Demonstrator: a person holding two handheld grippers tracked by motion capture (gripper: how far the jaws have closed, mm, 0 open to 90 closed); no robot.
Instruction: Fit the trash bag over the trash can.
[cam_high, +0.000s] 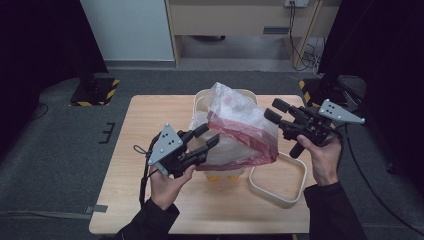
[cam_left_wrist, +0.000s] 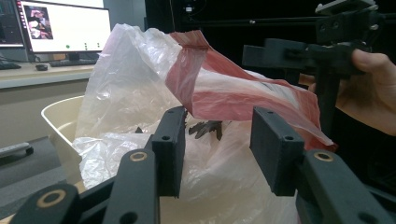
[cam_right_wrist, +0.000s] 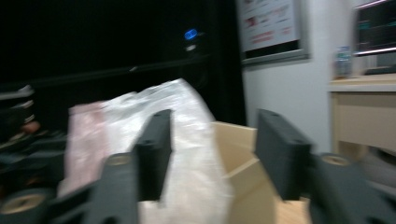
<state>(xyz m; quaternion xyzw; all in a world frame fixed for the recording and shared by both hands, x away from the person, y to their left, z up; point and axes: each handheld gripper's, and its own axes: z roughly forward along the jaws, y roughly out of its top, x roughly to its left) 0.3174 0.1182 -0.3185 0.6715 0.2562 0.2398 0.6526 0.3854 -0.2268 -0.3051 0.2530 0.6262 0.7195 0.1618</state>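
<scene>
My left gripper (cam_high: 209, 136), jaws spread and empty, sits at the 8 o'clock edge of the plastic bag (cam_high: 240, 125) standing in the beige tub (cam_high: 201, 98) at bench (cam_high: 150, 125) centre, while my right gripper (cam_high: 275, 111), spread, flanks its 3 o'clock side.

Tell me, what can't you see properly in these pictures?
- High view: the plastic bag covers most of the beige bin; its inside is hidden.
- Left gripper view: dark things behind the film, too unclear to name.
- Right gripper view: blurred; bag's contents unreadable.
</scene>
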